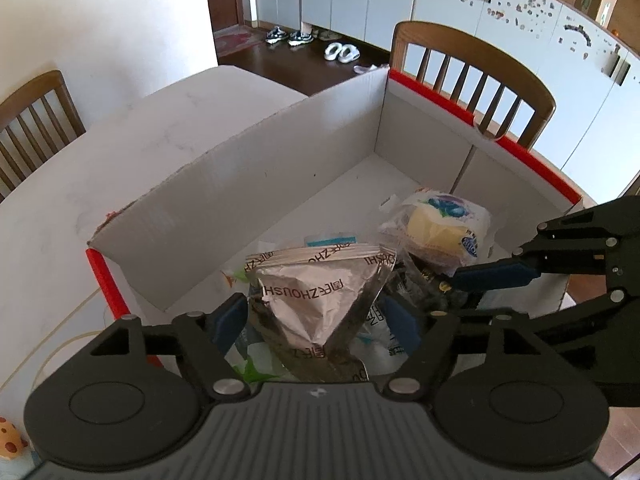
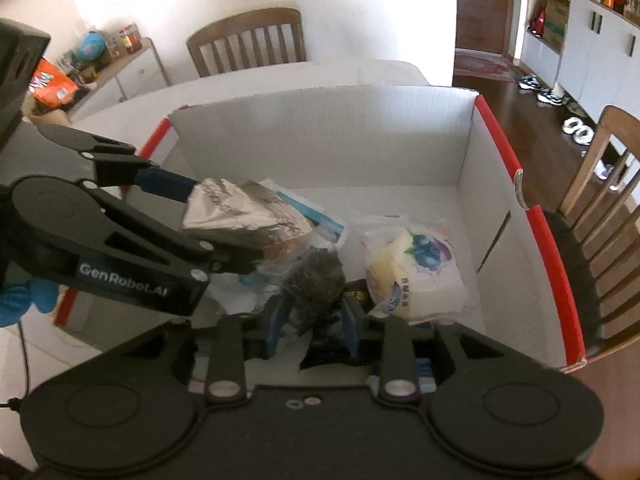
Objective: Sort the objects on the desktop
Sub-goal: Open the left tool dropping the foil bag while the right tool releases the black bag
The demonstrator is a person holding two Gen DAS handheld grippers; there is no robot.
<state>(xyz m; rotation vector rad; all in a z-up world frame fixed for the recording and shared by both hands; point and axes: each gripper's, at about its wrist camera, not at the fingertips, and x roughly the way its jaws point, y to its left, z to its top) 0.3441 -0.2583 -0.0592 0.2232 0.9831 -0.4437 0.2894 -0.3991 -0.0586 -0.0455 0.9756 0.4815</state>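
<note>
Both tools angle down into the box (image 1: 280,152), left tool (image 1: 316,320) astride the foil packet (image 1: 316,300).

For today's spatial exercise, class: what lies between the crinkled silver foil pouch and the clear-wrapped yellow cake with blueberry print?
In the right wrist view, a dark fuzzy packet lies between the silver foil pouch and the wrapped yellow cake.

Both tongs tilt steeply downward side by side: the left tongs (image 1: 316,318) stand with jaws spread wide, the right tongs (image 2: 314,322) with jaws only narrowly parted, and a blue-gloved hand (image 2: 24,300) shows behind the left
</note>
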